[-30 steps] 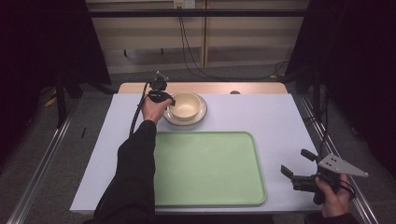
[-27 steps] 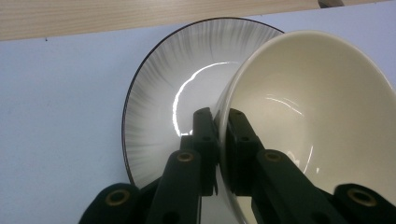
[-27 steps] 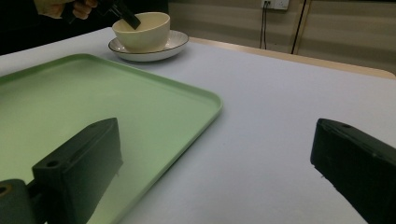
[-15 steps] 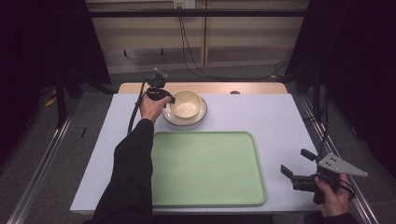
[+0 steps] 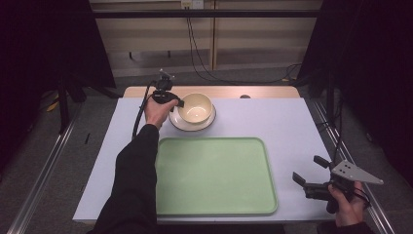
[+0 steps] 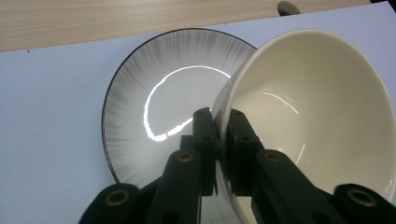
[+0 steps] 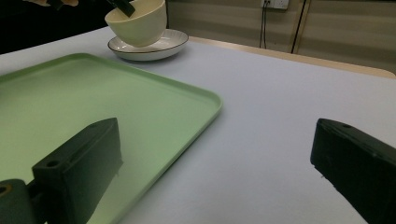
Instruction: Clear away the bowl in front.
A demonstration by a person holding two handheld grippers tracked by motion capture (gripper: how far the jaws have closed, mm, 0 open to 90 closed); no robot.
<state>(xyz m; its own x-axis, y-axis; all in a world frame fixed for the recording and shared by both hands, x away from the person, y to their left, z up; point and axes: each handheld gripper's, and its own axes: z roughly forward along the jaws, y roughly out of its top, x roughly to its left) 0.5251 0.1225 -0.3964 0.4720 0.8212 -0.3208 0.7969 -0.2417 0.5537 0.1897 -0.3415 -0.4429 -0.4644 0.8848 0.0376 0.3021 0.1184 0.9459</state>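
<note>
Left claw (image 6: 223, 123) pinches bowl (image 6: 317, 121) rim above plate (image 6: 154, 107).

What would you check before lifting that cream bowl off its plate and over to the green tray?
1. Left gripper clamped on the bowl rim, one jaw inside, one outside: ok.
2. Bowl level: not ok, it tilts above the plate.
3. Bowl empty: ok.
4. Tray bare for landing: ok.
5. Right gripper out of the way, open beside the tray's right edge: ok.
6. Grip firm enough to carry: cannot tell.
</note>
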